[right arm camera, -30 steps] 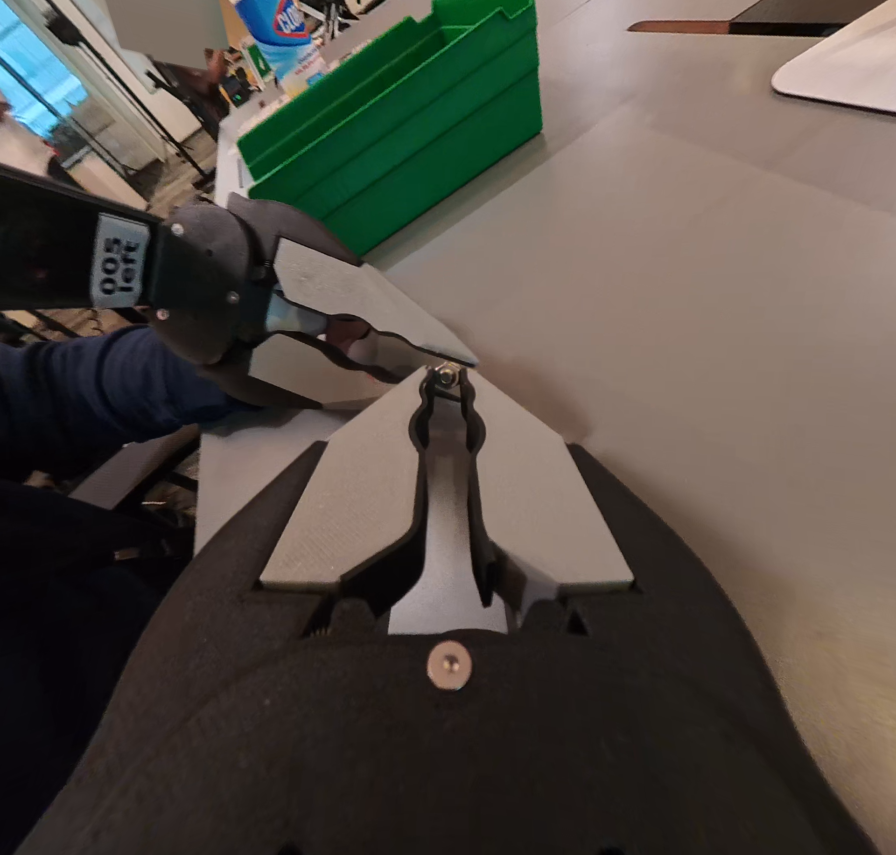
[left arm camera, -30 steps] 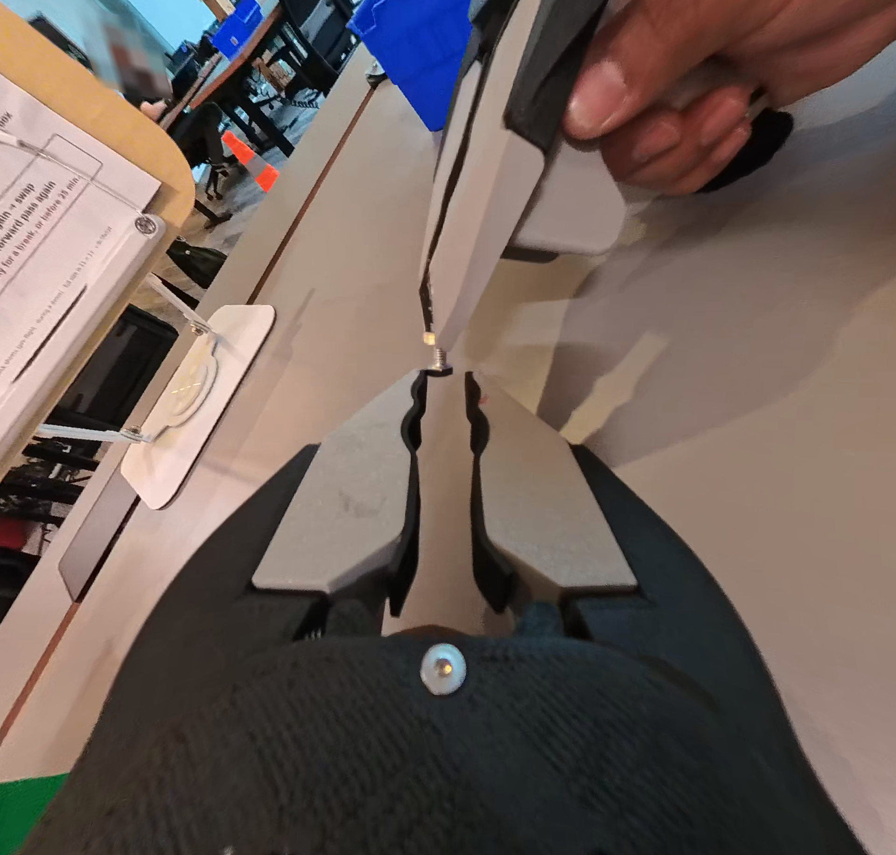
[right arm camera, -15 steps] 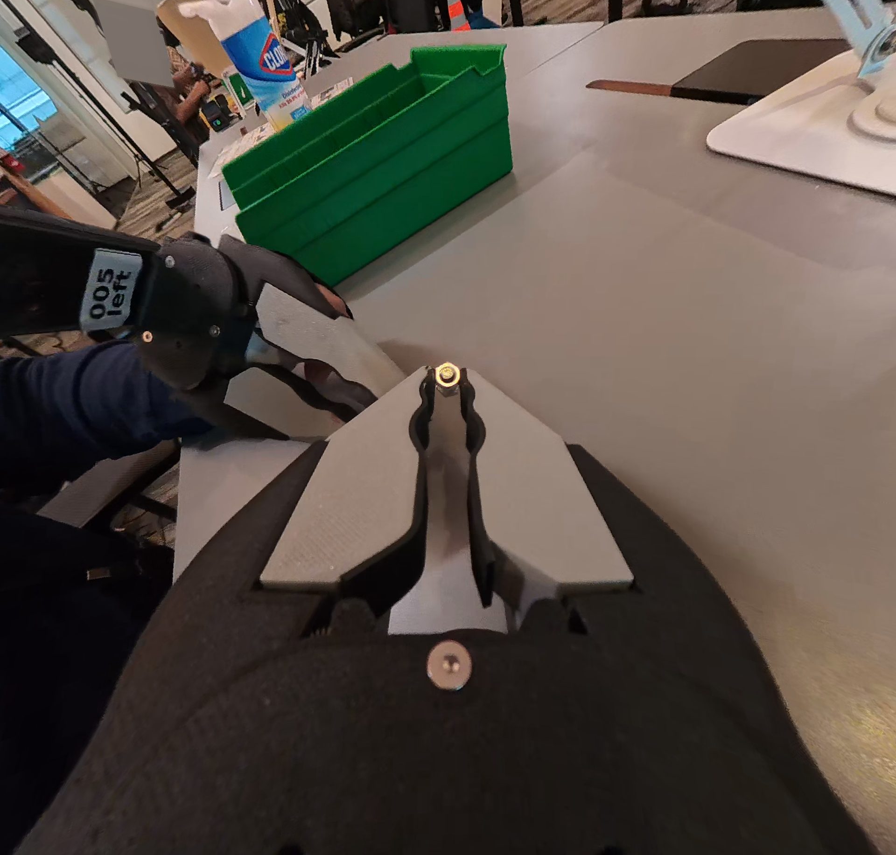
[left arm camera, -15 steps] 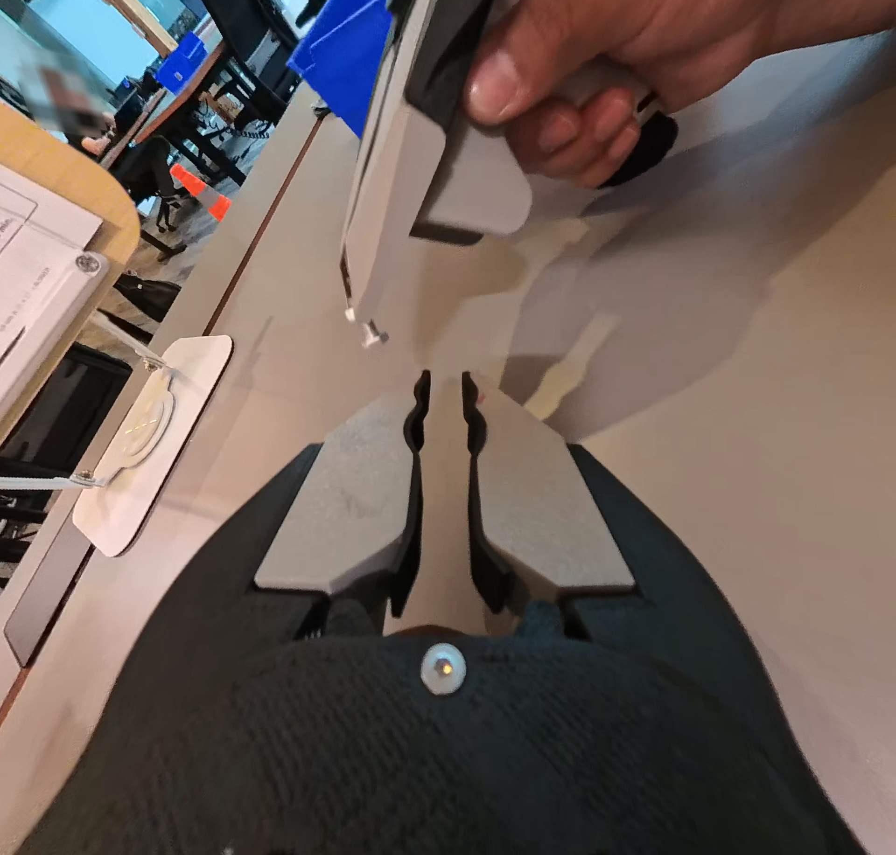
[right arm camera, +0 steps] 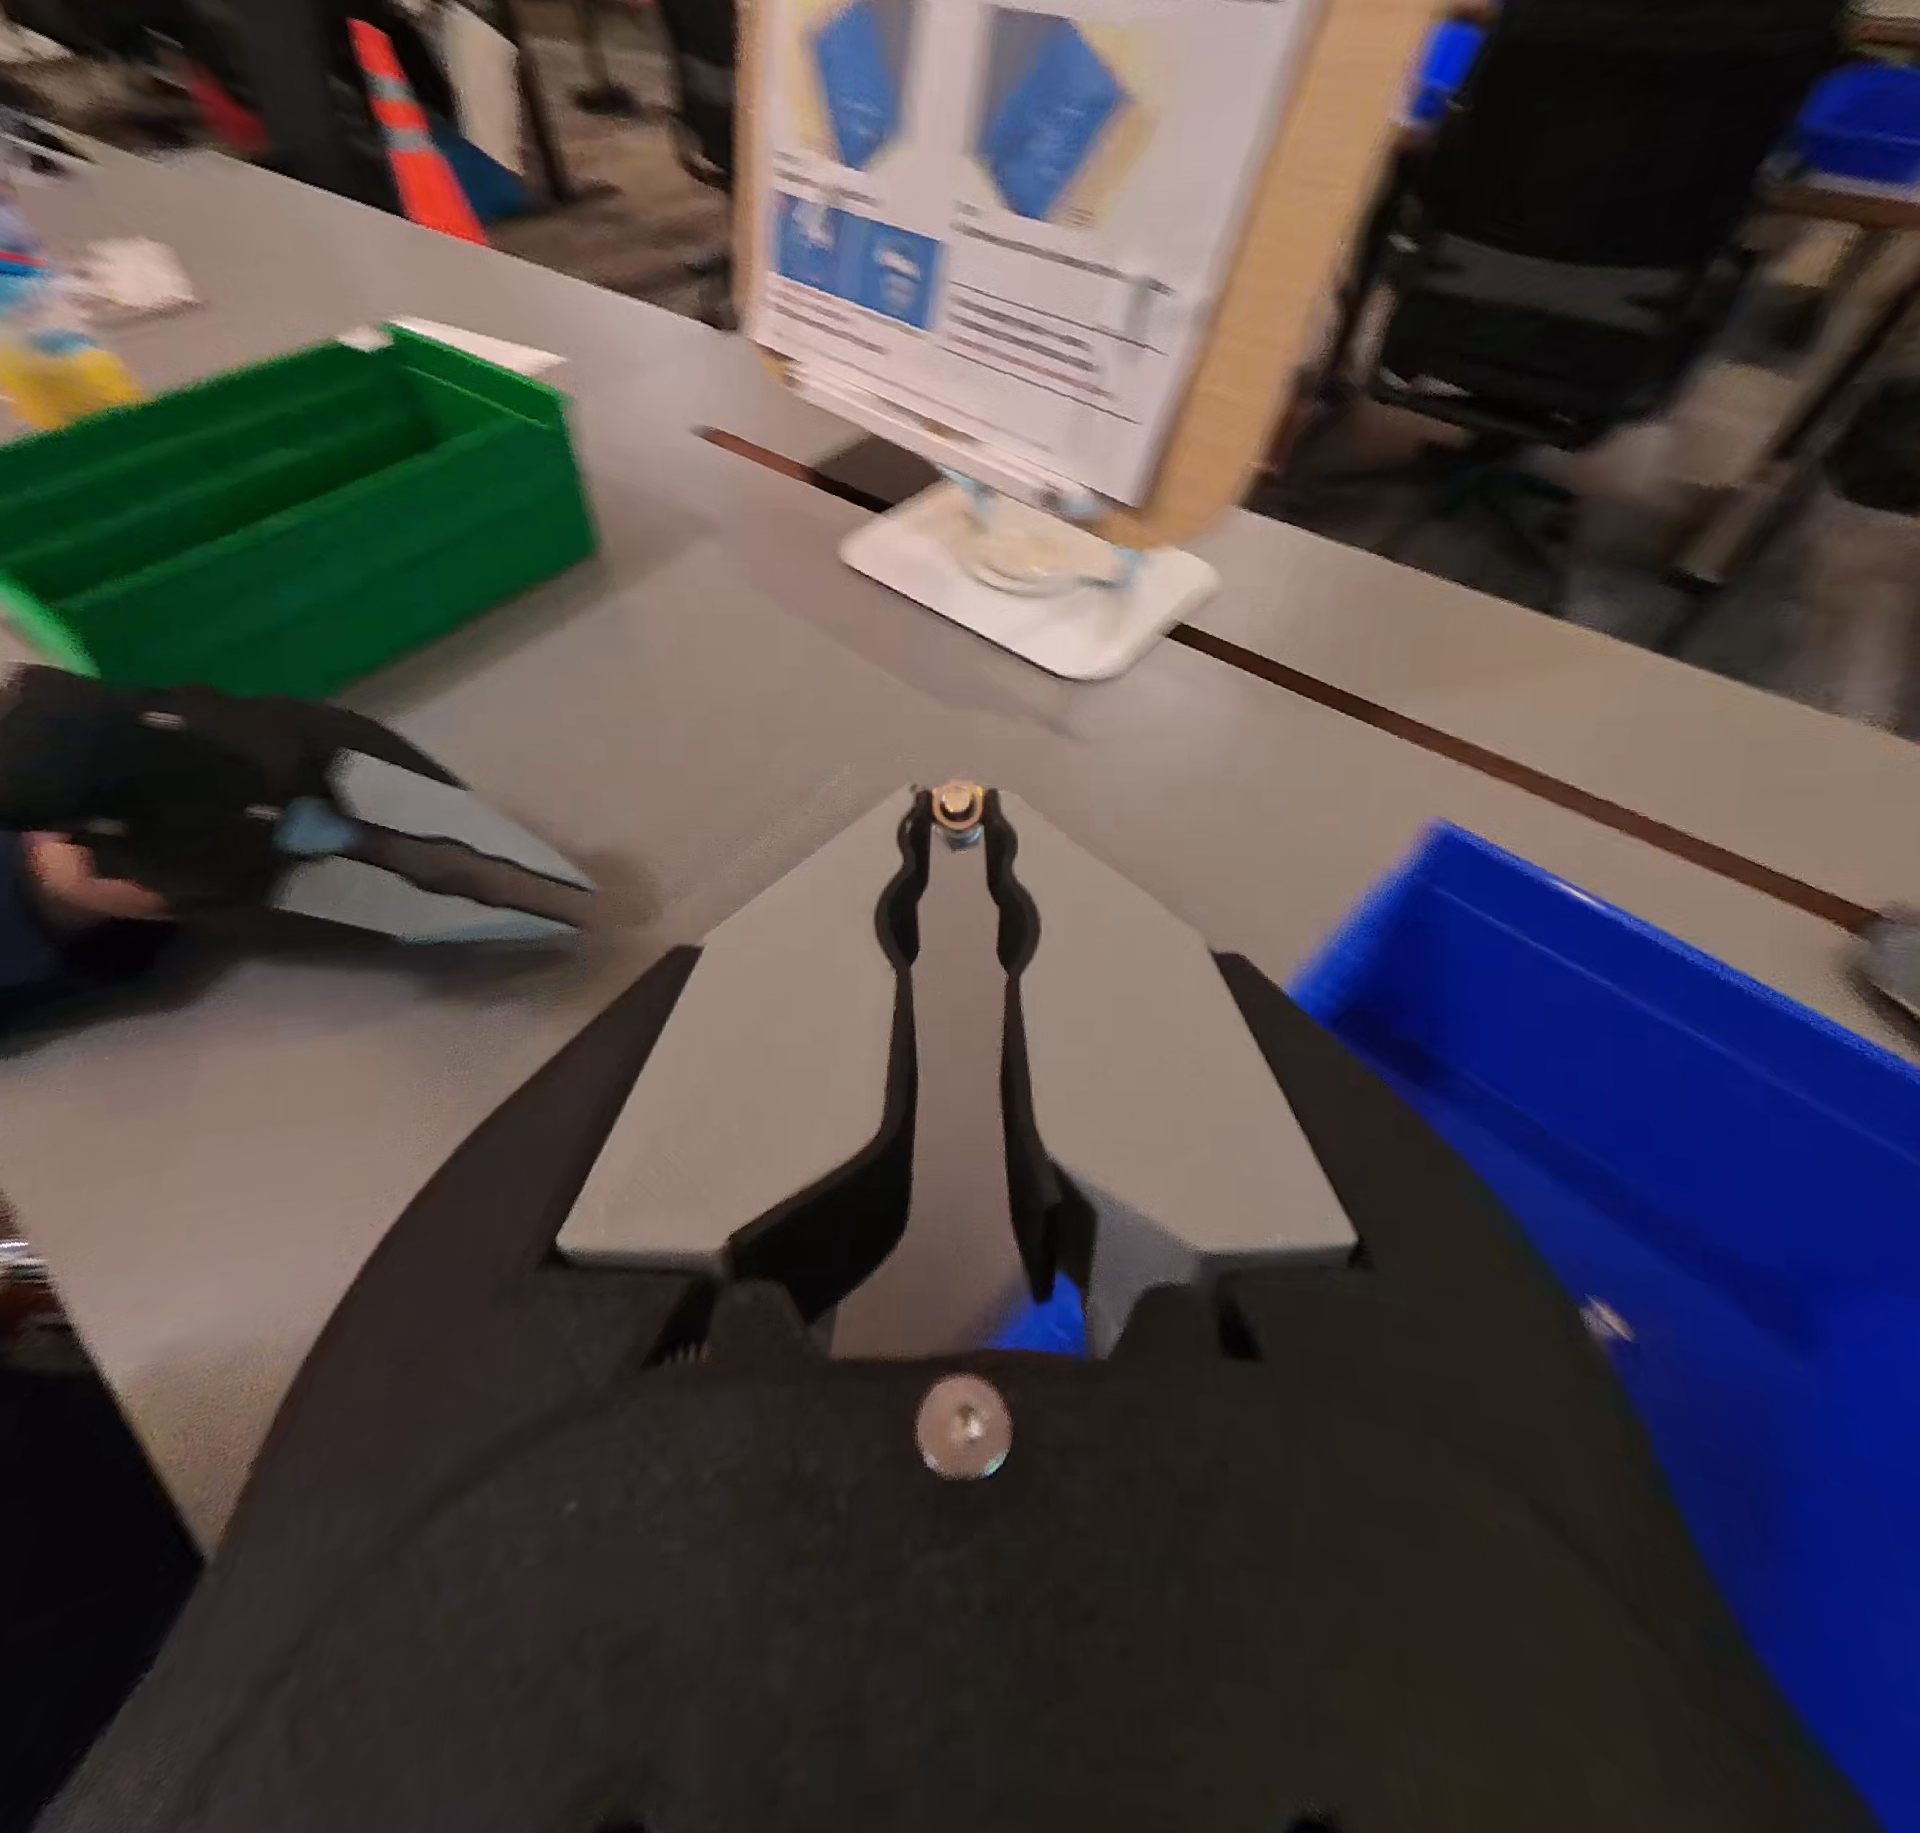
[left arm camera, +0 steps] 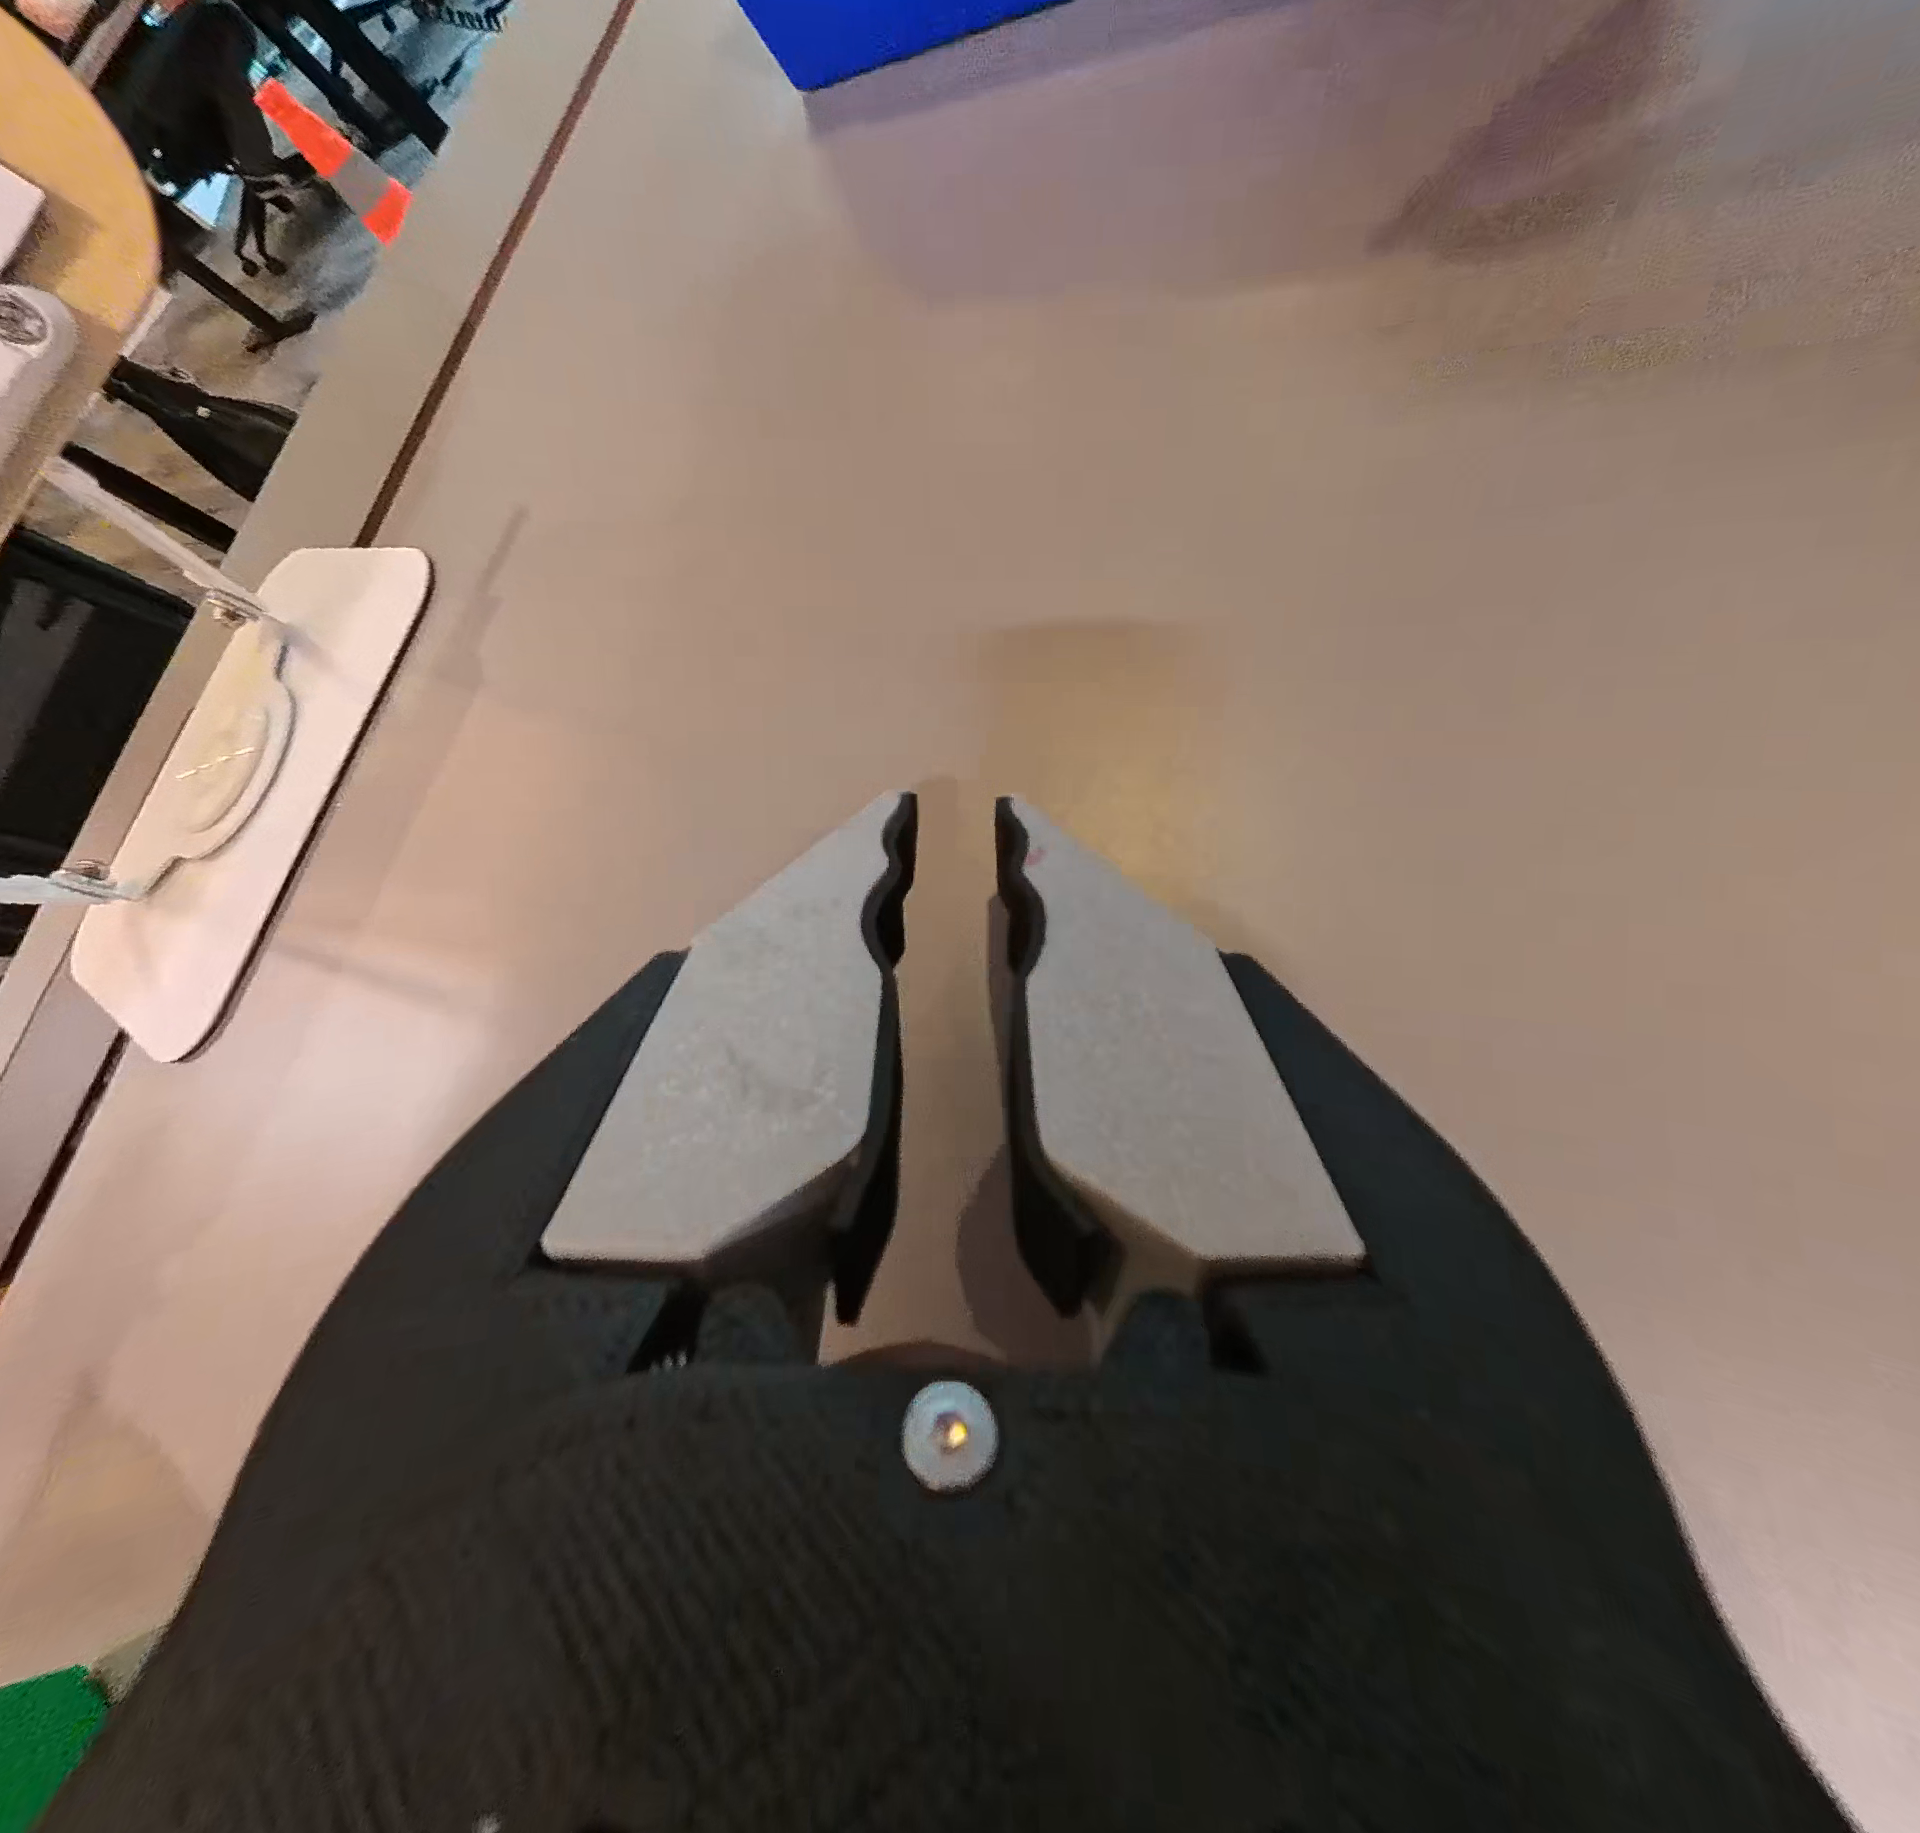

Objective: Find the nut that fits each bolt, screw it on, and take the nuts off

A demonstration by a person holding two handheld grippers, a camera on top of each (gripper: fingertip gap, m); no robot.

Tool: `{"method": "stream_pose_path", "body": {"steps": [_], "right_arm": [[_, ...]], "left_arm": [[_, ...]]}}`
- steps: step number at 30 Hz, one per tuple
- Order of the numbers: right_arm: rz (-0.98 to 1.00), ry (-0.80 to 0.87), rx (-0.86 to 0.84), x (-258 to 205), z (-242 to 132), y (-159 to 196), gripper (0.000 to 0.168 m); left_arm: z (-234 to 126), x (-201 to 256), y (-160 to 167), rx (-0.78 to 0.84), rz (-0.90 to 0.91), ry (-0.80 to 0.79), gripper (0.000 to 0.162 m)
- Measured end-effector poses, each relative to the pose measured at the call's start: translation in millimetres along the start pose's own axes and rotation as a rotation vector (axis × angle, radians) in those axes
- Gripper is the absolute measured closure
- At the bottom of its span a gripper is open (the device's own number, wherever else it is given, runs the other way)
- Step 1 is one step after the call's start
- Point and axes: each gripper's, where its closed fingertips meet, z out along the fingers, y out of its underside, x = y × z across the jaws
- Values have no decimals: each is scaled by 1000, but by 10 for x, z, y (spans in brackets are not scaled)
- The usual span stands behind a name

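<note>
- Right wrist view shows the right gripper [right arm camera: 958, 815] pinched narrow on a small bolt [right arm camera: 954, 809], held at the very fingertips, with what looks like a nut on it; blur keeps me from telling how far it is threaded.
- Taking the blue bin [right arm camera: 1621, 1108] as landmark: the bolt hangs in the air just left of the bin's near corner, above the grey table [right arm camera: 727, 703].
- Left gripper [left arm camera: 956, 817] holds nothing; its jaws stand a narrow slot apart over bare table, with the blue bin beyond them at the far end in the left wrist view.
- My guess is the held piece is bound for the blue bin. To do that well, I'd carry it squarely over the bin's inside before easing the grip, since so small a thing pinched only at the tips could slip or bounce out.
- Going slowly would help; both views are smeared.
- Well to the left of the blue bin sits a green bin [right arm camera: 312, 526] with dividers, and the left gripper lies low between the two.
- Behind the blue bin, across a dark seam in the table, a paper sign on a white stand [right arm camera: 1039, 588] rises; it is clear of the path but close enough to mind on a wide swing.
- Chairs and an orange cone [right arm camera: 416, 142] stand beyond the table.
</note>
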Motion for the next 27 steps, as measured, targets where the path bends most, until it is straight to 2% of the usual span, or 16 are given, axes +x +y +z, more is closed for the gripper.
{"method": "stream_pose_path", "body": {"steps": [5,8,13,17,22,24,27], "right_arm": [[76,204,-300,951,-173,647,160],[86,294,-468,1337,-179,1066,160],[78,356,-706,1619,-160,1625,160],[88,381,-840,1673,-171,1991,161],[149,383,-849,1710,-151,2148,160],[137,405,-828,1742,-166,2076,156],[103,448,-744,1777,-198,1791,150]], "left_arm": [[-7,-15,19,-8,-2,-6,150],[5,-15,54,-28,10,-16,150],[-18,-63,67,-24,-16,-29,150],[-30,-95,75,-21,-35,-32,150],[-13,-68,92,-33,-28,-24,150],[-10,-60,92,-34,-26,-21,150],[-11,-65,96,-35,-30,-21,150]]}}
